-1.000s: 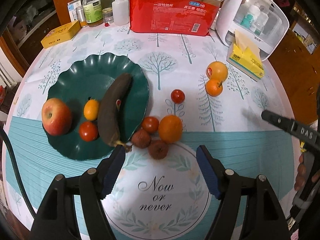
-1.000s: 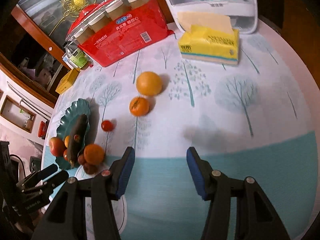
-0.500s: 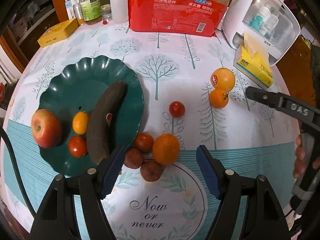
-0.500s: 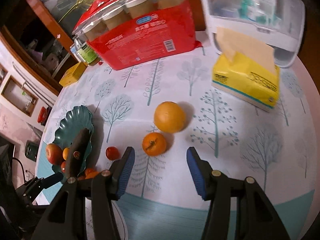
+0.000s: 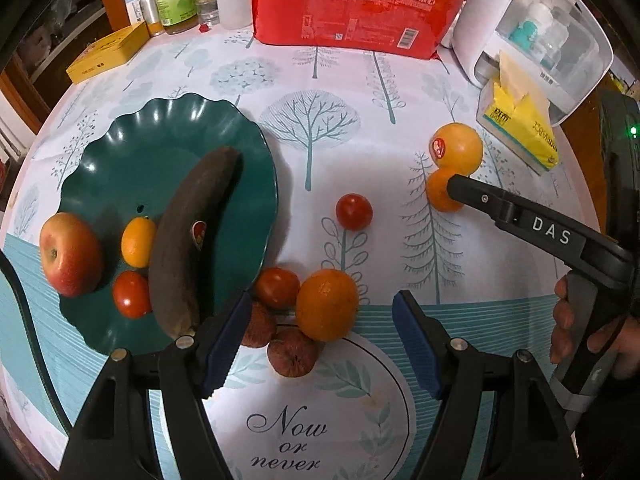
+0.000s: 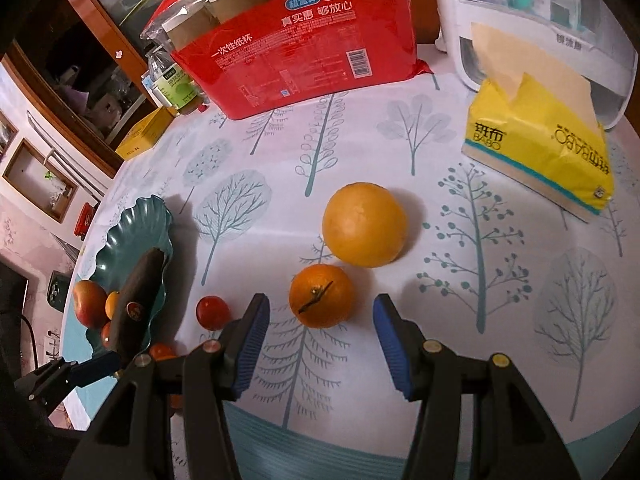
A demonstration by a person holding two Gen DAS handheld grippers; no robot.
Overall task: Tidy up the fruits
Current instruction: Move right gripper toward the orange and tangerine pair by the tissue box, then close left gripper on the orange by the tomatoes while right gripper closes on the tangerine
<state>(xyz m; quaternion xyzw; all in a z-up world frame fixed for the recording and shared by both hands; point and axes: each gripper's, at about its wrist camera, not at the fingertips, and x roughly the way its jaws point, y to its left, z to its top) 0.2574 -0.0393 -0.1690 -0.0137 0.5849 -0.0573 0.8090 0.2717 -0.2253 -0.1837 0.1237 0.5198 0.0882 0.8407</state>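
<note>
Through the left wrist view, the left gripper (image 5: pixel 320 344) is hanging with jaws apart and empty over an orange (image 5: pixel 326 304) crowded by a tomato (image 5: pixel 277 287) and two brown fruits beside the green plate (image 5: pixel 168 132); closing could be nudging neighbours away. Through the right wrist view, the right gripper (image 6: pixel 318 336) is standing apart around a small orange (image 6: pixel 321 295), not touching; a glancing pinch risks rolling it into the large orange (image 6: pixel 364 224) on the desk (image 6: pixel 460 320).

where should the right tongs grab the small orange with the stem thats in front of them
Grip the small orange across its widest middle, coming down from above and from the near side, where the open right tongs already line up. The big orange sits close behind it, so place the pads on its left and right flanks, which look free.
</note>
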